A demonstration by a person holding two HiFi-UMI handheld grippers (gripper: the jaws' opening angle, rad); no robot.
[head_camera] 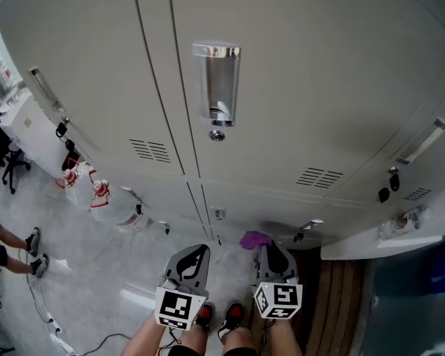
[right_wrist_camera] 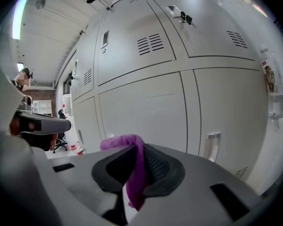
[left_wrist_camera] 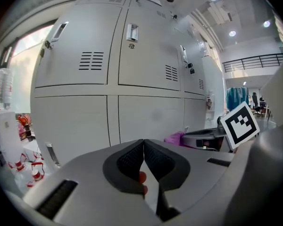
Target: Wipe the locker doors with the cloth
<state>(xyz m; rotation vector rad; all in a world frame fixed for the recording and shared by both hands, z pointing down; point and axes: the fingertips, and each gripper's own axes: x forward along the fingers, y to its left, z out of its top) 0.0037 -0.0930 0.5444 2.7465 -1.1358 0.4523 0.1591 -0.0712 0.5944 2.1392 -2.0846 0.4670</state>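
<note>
Grey locker doors [head_camera: 297, 87] fill the head view; the upper middle door has a chrome handle [head_camera: 219, 84]. Both grippers hang low by the person's knees, short of the lower doors [left_wrist_camera: 146, 119]. My right gripper [head_camera: 271, 256] is shut on a purple cloth [right_wrist_camera: 131, 164], which bunches out past its tips [head_camera: 255, 239]. My left gripper [head_camera: 193, 264] is shut with nothing between its pads; its tips [left_wrist_camera: 143, 145] meet in the left gripper view. Neither gripper touches a door.
Bottles with red caps [head_camera: 96, 191] stand on the floor at the left beside a white cabinet [head_camera: 30, 128]. A person's legs and shoes [head_camera: 31, 247] show at the far left. A white shelf [head_camera: 378, 243] juts out at the right. A cable [head_camera: 59, 332] lies on the floor.
</note>
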